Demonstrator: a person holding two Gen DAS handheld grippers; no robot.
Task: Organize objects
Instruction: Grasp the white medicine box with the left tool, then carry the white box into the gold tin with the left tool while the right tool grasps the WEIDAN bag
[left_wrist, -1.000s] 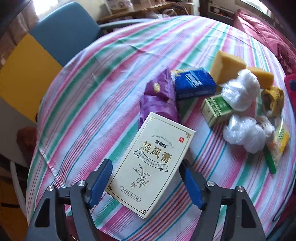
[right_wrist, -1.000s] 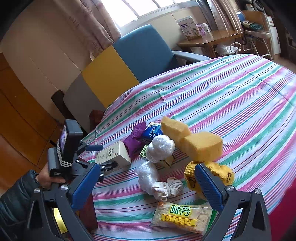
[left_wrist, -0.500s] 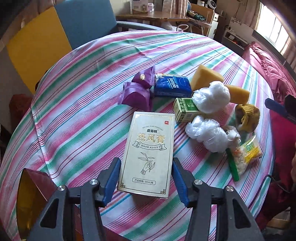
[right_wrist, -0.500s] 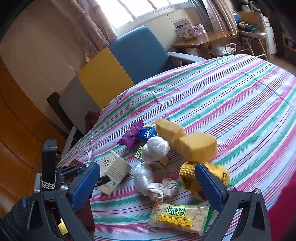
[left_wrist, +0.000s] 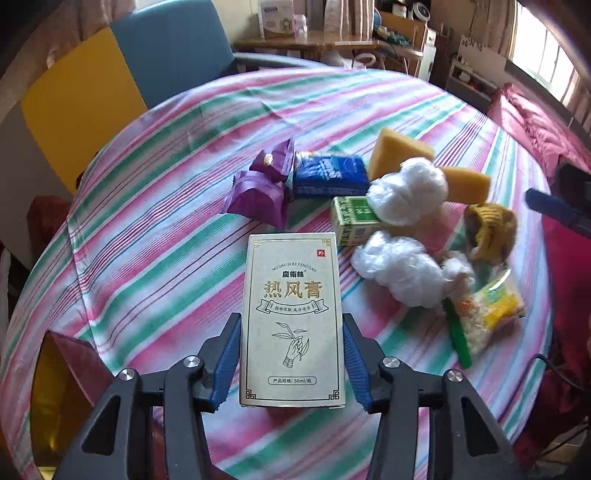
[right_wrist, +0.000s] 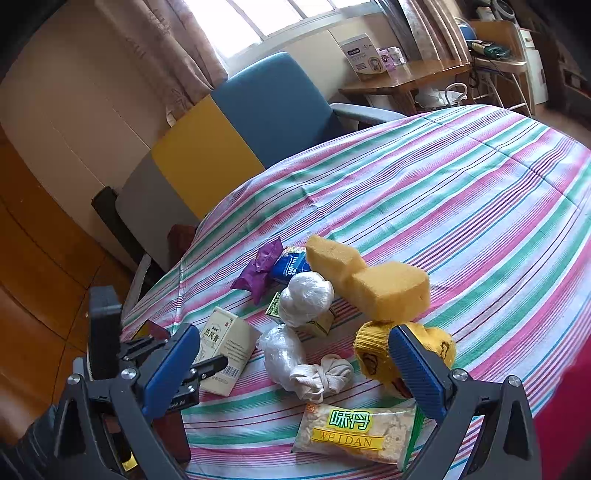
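Counter (left_wrist: 155, 229) under a striped cloth carries everything, and behind it stand one blue chair (right_wrist: 273, 107) and one yellow panel (right_wrist: 203, 155). Two yellow sponges (right_wrist: 388, 291) lie touching at the far side of the pile. One cream box (left_wrist: 293, 317) sits nearest the left claw (left_wrist: 290, 363), lying flat between its blue pads, which are now just beside its long edges; I cannot tell if they press it. A second ago the box lay skewed and the pads stood much wider. Two white plastic bundles (left_wrist: 397, 275), two purple packets (left_wrist: 258, 197), one blue tissue pack (left_wrist: 328, 175), one green carton (left_wrist: 352, 219), one yellow knit hat (right_wrist: 373, 349), one knotted cloth (right_wrist: 323, 376) and one snack bag (right_wrist: 356, 432) fill the rest. The right claw (right_wrist: 295, 371) hovers wide over the hat, gripping nothing.
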